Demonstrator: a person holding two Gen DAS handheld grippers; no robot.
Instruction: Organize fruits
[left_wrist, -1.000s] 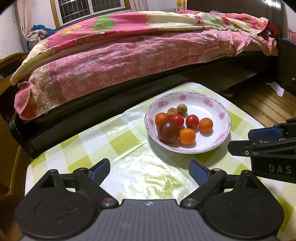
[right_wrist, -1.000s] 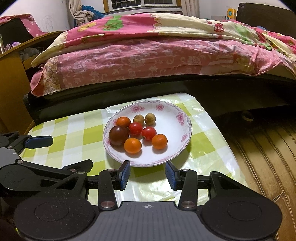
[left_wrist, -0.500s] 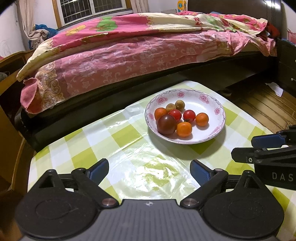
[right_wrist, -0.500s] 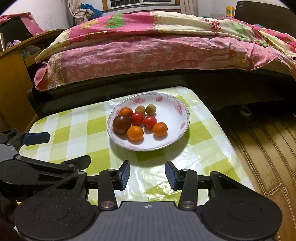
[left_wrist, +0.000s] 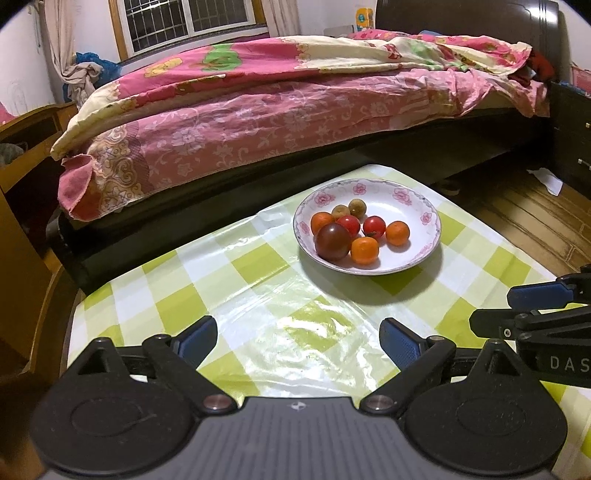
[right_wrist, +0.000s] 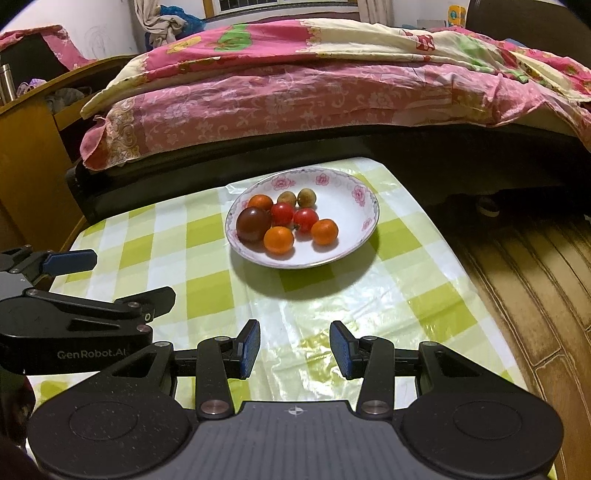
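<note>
A white floral bowl (left_wrist: 421, 201) (right_wrist: 364, 214) sits on the green checked tablecloth (left_wrist: 258, 295) (right_wrist: 207, 273). In it lie a dark purple tomato (left_wrist: 332, 242) (right_wrist: 253, 224), two red cherry tomatoes (left_wrist: 373, 226) (right_wrist: 306, 219), three small oranges (left_wrist: 364, 250) (right_wrist: 279, 240) and two brownish longans (left_wrist: 357, 207) (right_wrist: 306, 197). My left gripper (left_wrist: 298, 339) hangs open and empty over the cloth, well short of the bowl. My right gripper (right_wrist: 294, 349) is open too, jaws narrower, nothing between them. Each gripper shows at the edge of the other's view.
A bed with a pink floral quilt (left_wrist: 295, 110) runs behind the table. Wooden furniture (right_wrist: 29, 158) stands at the left. The table's right edge (right_wrist: 461, 266) drops to a wooden floor (right_wrist: 535, 277).
Both grippers have drawn back from the bowl, which now looks smaller and farther away. Their jaws kept the same width and the fruits stayed put.
</note>
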